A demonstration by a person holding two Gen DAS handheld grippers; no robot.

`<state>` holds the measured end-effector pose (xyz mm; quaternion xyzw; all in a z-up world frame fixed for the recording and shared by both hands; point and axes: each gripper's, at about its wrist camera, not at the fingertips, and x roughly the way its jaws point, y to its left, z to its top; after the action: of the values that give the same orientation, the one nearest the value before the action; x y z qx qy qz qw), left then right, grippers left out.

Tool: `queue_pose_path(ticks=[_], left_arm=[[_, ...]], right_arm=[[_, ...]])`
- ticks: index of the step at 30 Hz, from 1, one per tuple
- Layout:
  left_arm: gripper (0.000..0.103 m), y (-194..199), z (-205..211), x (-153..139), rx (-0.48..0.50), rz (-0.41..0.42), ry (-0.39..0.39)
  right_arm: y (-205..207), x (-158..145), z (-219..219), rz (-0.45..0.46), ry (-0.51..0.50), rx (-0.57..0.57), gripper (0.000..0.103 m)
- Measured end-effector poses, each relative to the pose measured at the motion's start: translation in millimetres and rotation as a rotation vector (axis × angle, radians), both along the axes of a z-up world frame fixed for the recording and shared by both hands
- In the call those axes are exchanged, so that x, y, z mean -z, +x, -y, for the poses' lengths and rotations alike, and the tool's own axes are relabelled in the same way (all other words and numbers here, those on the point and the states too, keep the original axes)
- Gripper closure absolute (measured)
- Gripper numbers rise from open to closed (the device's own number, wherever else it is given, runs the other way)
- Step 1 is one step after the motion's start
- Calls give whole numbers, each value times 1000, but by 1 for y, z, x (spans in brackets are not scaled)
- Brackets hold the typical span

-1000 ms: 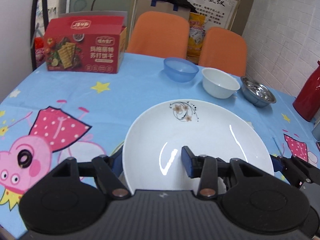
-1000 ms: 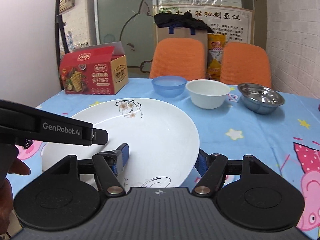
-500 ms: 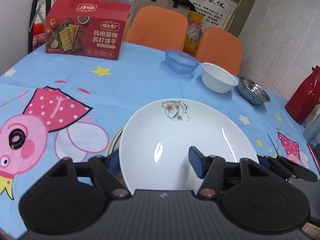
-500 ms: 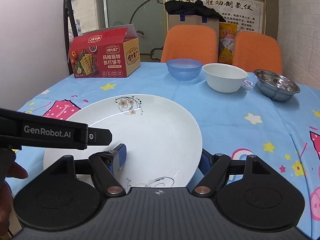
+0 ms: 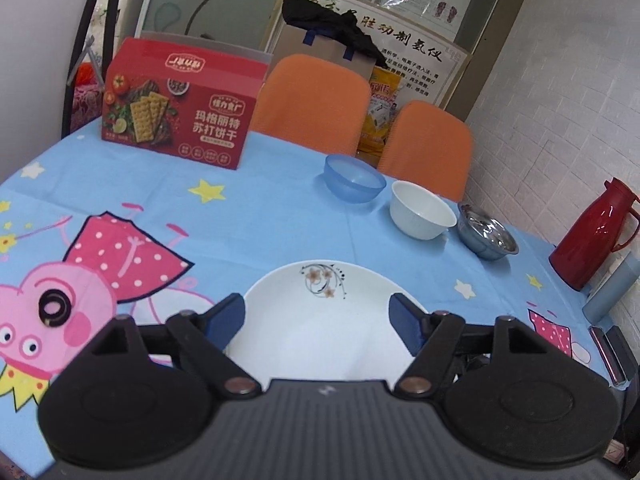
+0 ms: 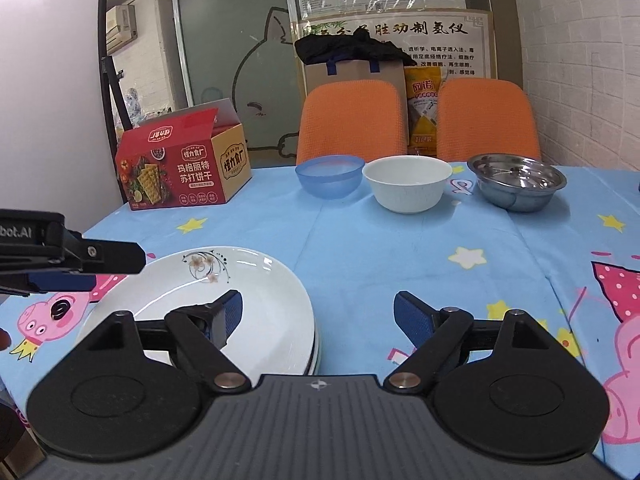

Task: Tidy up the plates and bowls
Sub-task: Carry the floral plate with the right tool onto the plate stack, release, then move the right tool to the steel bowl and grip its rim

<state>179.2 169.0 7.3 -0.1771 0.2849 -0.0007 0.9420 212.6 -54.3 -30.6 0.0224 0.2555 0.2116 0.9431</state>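
White china filled the lower middle of the left wrist view: a flowered plate (image 5: 320, 320) lay flat on the blue cartoon cloth of the surface (image 5: 260, 208), and the left gripper (image 5: 318, 320) hung just above its near part with the fingers (image 5: 224, 316) wide apart, clamped on nothing. Farther back stood a blue bowl (image 5: 354, 178), a white bowl (image 5: 422, 216) and a steel bowl (image 5: 486, 236) in a loose row, each apart from the next, with a red cracker box (image 5: 180, 120) at the far left and a red flask (image 5: 592, 236) at the right edge. From the right wrist view, the plate (image 6: 224, 308) showed a second rim under its right edge, so it seemed to rest on a stack. The right gripper (image 6: 318, 316) hovered over that edge and the bare cloth beside it, its fingers (image 6: 228, 312) spread and empty. Judging by this, the plates looked gathered, while the three bowls (image 6: 406, 184) were not yet nested, which seemed the remaining work.
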Motion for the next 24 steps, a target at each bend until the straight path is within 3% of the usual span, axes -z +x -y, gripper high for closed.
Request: queue_pose_path(ticks=[12,24], left_arm=[[31,27,31,0,62,-27,31],[31,69,94,3,176,-73,86]], right_arm=[[5,-1,30,1,16,54,0],[22,11,97,-42,77,195,0]])
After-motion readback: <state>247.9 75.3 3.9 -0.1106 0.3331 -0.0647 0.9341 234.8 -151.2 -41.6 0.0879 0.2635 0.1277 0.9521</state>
